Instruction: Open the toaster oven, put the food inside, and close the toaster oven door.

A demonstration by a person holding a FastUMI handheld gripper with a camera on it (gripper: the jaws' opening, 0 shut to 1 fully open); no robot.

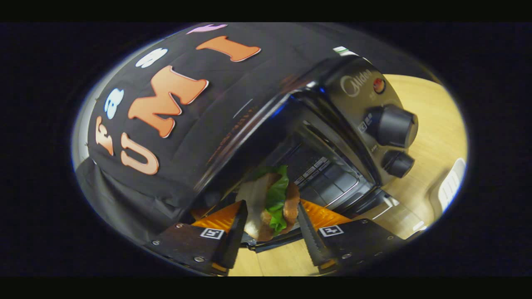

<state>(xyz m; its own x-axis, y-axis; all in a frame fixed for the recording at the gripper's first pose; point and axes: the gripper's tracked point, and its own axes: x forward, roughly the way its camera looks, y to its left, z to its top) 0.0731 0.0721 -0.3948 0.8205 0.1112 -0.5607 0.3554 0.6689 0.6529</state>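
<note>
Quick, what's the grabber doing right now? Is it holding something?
Gripper: shut on the sandwich, one finger pressing each side, held just in front of the open toaster oven.

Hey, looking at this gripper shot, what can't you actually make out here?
- Hand-held gripper on the sandwich: the filling's lower part is hidden behind the fingers, so whether both press on it is unclear.
- Toaster oven interior: dark and glary, so the rack and back wall are unreadable.
- Oven door: partly covered by a finger.
- White object on the table: cut off at the view's edge, unidentifiable.
</note>
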